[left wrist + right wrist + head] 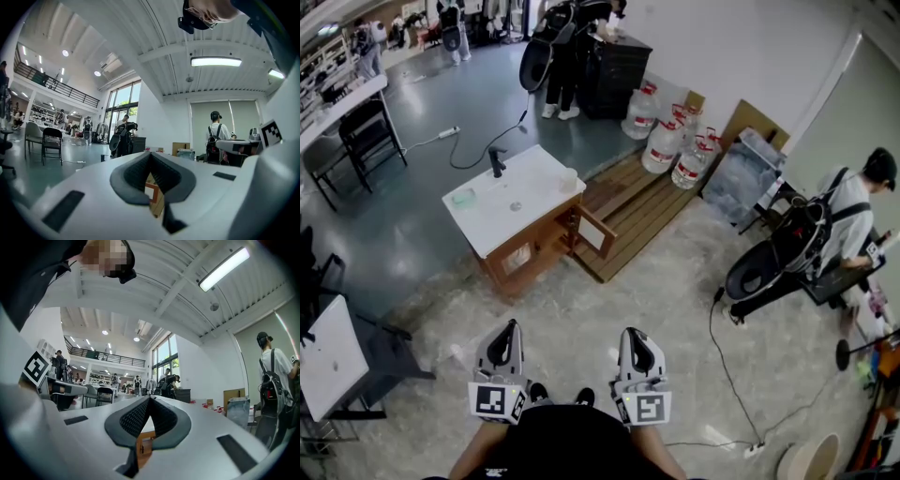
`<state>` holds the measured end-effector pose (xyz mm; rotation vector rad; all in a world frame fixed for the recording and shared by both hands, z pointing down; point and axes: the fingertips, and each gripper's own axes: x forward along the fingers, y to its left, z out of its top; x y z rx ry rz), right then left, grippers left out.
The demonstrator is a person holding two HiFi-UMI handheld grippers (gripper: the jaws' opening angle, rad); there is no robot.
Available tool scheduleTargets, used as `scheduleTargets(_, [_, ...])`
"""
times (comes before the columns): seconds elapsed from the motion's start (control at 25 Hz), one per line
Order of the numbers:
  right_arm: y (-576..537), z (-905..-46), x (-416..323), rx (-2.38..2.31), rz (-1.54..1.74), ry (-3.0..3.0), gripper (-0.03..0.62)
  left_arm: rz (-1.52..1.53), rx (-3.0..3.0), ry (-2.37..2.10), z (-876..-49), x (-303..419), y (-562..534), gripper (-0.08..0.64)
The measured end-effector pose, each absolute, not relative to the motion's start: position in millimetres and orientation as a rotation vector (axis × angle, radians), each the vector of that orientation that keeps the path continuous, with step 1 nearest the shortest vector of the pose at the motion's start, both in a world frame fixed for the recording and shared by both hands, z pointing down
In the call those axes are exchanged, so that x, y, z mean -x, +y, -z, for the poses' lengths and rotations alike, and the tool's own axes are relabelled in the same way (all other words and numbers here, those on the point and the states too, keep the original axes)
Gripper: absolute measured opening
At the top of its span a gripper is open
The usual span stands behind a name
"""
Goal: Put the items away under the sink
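The sink cabinet [532, 246] stands in the middle of the room, wooden, with a white top [502, 208] and a black faucet [497, 162]. Its door [598, 232] hangs open toward the right. A pale cup [570, 178] and a green pad [463, 197] rest on the top. My left gripper [508, 326] and right gripper [630, 333] are held side by side near my body, well short of the cabinet, both pointing at it. Both are shut with nothing between the jaws. The left gripper [150, 153] and right gripper [150, 398] show the cabinet [143, 444] through the gap below their tips.
A wooden platform [637, 211] lies right of the cabinet, with several water jugs [666, 141] behind it. A person [853, 225] stands at the right beside a stroller-like rig. A cable [727, 366] runs across the floor. A white table [328, 356] is at my left.
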<state>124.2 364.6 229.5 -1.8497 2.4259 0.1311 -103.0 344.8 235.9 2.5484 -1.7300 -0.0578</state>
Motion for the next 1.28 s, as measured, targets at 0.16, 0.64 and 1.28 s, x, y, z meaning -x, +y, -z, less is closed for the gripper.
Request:
scheduleTargets(0.16, [365.3, -229.1, -123.7, 1.848, -0.142, 2.444, 0.014, 0.049, -2.545, -1.723, -239.8, 102.4, 345.5, 0.006])
scheduleTargets(0.64, [362.0, -225.5, -125.5, 1.813, -0.114, 2.426, 0.133, 0.043, -2.557, -1.708, -242.1, 100.5, 342.8, 0.006])
scheduleTargets(1.28, [355.6, -226.8, -126.6, 1.795, -0.059, 2.450, 0.427, 0.029, -2.548, -1.706, -243.1, 105.1, 337.2, 0.006])
